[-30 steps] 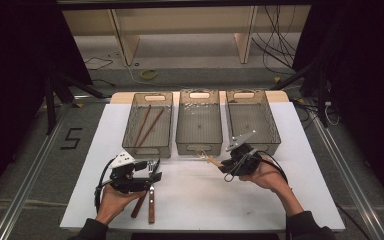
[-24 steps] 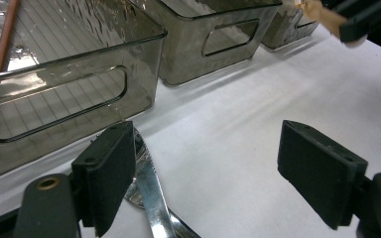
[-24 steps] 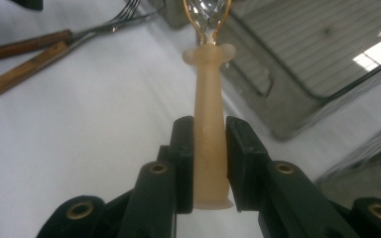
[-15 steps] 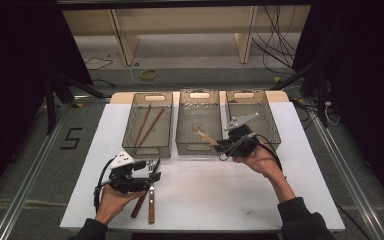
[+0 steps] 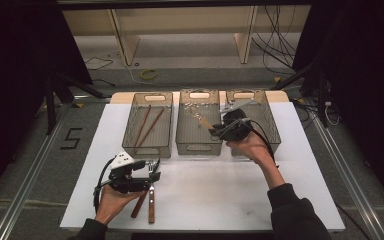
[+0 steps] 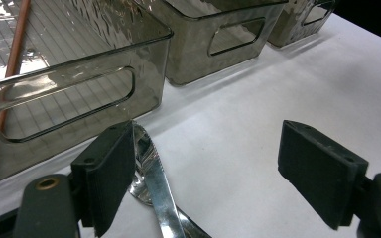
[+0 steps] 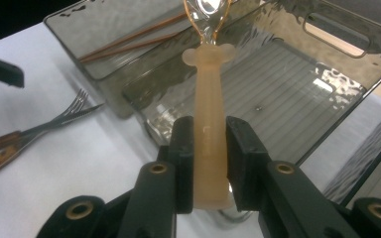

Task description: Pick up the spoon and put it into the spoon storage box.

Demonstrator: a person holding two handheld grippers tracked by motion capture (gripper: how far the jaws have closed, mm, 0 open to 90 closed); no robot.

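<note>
**Layout: three bins in a row, cutlery at 7 o'clock**

Tabletop (image 5: 205,200) carries three bins side by side across 12 o'clock. Left bin (image 5: 147,125) at 11 holds two sticks (image 5: 147,125). Middle bin (image 5: 196,122) at 12; right bin (image 5: 252,120) at 1. Fork and knife (image 5: 150,192) lie together at 7, in front of the left bin, under the left tongs (image 5: 150,167). Right tongs (image 5: 215,132) over the middle bin.
</note>
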